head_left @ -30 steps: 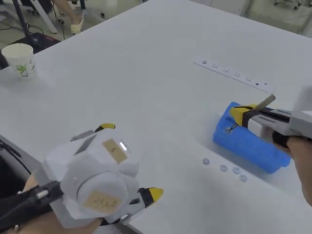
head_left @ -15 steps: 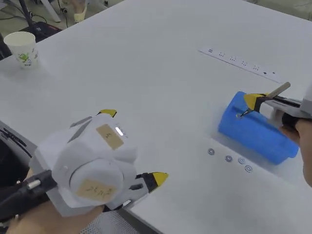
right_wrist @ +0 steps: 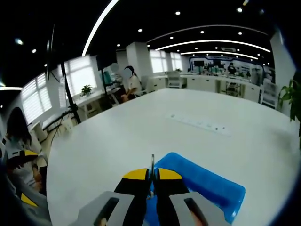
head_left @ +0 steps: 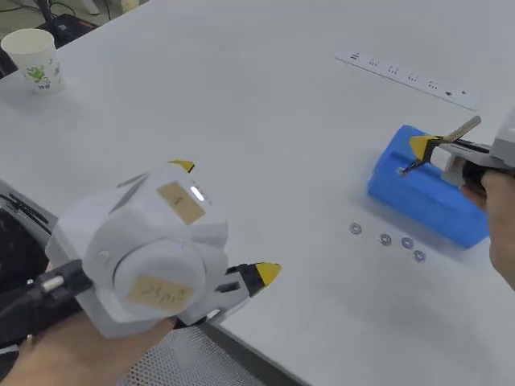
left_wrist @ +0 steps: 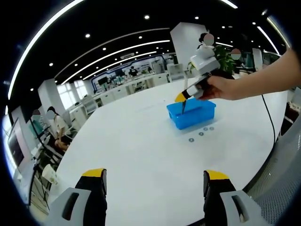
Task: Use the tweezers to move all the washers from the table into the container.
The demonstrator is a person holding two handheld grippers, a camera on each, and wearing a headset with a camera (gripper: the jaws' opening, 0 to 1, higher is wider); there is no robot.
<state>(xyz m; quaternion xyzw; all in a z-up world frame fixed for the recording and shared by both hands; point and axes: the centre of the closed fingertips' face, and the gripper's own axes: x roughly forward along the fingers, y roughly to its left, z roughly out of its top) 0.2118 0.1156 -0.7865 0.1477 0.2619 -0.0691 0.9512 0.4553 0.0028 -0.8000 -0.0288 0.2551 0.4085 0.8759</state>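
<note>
A blue container [head_left: 434, 205] sits on the white table, seen too in the left gripper view [left_wrist: 190, 113] and the right gripper view [right_wrist: 202, 183]. Several small metal washers [head_left: 386, 240] lie in a row on the table just in front of it [left_wrist: 201, 133]. My right gripper [head_left: 422, 149] [right_wrist: 151, 176] is shut on thin tweezers [head_left: 414, 162] whose tip hangs over the container's left end. I cannot tell whether the tip carries a washer. My left gripper [head_left: 224, 219] [left_wrist: 153, 186] is open and holds nothing, near the table's front edge, well left of the container.
A white power strip [head_left: 406, 76] [right_wrist: 200, 123] lies beyond the container. A paper cup [head_left: 34, 60] stands at the far left. The table's front edge [head_left: 265, 358] runs just below my left gripper. People sit at desks in the background.
The head camera has shifted, so everything sits a little further right and higher. The tweezers stay over the container's left end, and my left gripper keeps its place.
</note>
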